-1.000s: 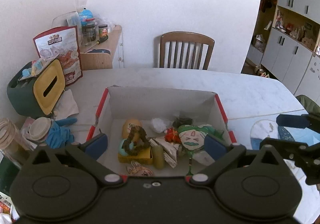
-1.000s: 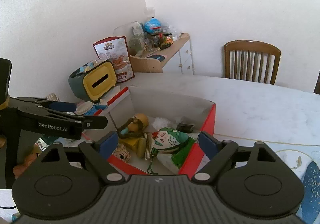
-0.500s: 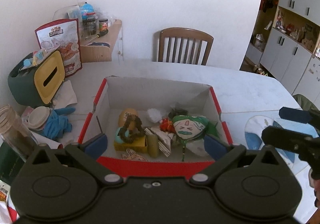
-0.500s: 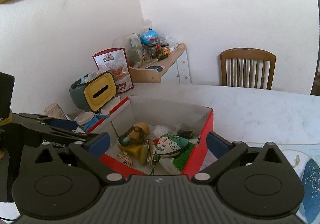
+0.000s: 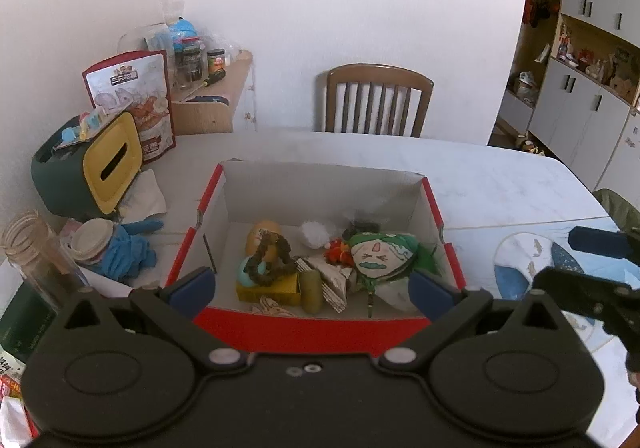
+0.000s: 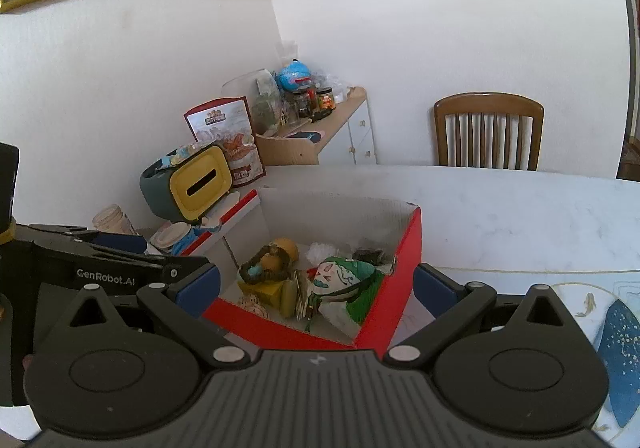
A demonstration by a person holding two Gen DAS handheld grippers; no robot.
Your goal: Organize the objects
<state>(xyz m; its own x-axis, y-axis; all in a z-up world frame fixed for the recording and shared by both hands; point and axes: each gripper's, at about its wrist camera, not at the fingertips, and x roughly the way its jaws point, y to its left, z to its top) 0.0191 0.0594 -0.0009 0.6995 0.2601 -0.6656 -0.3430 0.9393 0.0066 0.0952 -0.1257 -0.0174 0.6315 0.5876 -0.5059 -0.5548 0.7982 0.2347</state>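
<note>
You are holding both grippers spread wide and empty. The red box [image 5: 320,322] is lying straight ahead of your left gripper [image 5: 312,290], nearer than your right gripper [image 6: 316,286].

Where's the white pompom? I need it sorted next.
In both wrist views the white pompom lies in the red box near its back wall, between the yellow egg and the green mask.

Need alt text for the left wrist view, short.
An open red cardboard box of small toys, among them a green-hooded face mask, sits on a white table. The left hand-held gripper is open and empty in front of it.
</note>
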